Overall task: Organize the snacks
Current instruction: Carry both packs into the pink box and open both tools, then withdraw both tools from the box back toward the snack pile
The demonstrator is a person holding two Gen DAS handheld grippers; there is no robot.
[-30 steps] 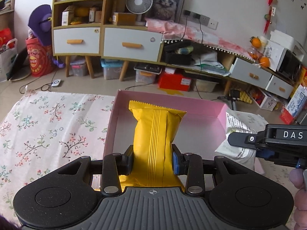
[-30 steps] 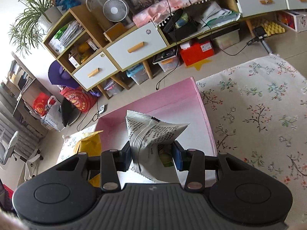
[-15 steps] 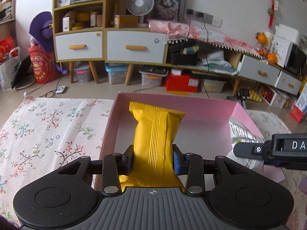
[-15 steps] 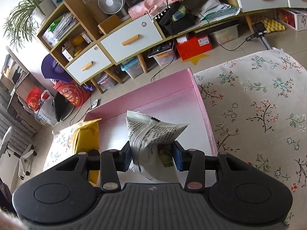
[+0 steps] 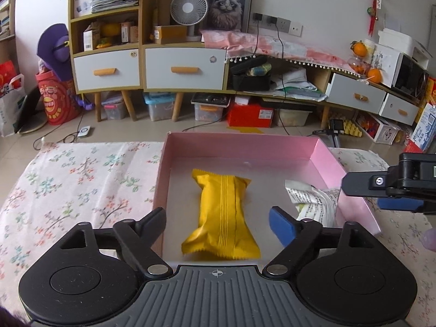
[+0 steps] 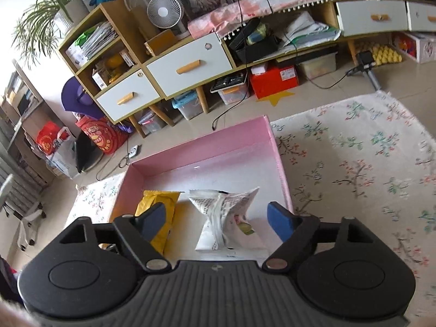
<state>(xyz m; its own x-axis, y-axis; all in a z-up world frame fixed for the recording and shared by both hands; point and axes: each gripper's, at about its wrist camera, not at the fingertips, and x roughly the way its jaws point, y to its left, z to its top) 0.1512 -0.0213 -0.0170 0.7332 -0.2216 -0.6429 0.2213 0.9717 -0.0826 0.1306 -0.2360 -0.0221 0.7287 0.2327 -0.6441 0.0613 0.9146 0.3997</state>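
Note:
A yellow snack packet (image 5: 222,212) lies flat on the floor of the pink box (image 5: 245,143), below my left gripper (image 5: 218,222). The left jaws are opening, spread wide on either side of the packet, pads clear of it. A white printed snack packet (image 6: 224,218) lies in the same pink box (image 6: 207,144) near its right wall, between the spread fingers of my right gripper (image 6: 218,218), whose jaws are opening too and do not touch it. In the left wrist view the white packet (image 5: 313,204) shows beside the yellow one, with the right gripper's fingers (image 5: 362,186) above it. The yellow packet (image 6: 160,212) shows partly behind the right gripper's left finger.
The box sits on a floral cloth (image 5: 81,179) that spreads left and right (image 6: 354,163) of it. Beyond the table edge lie tiled floor, a low cabinet with drawers (image 5: 185,70), storage bins and cables. A fingertip (image 5: 429,241) shows at the far right.
Both grippers went from shut on their packets to wide open. The yellow packet and the white packet dropped out of the jaws and now lie on the box floor.

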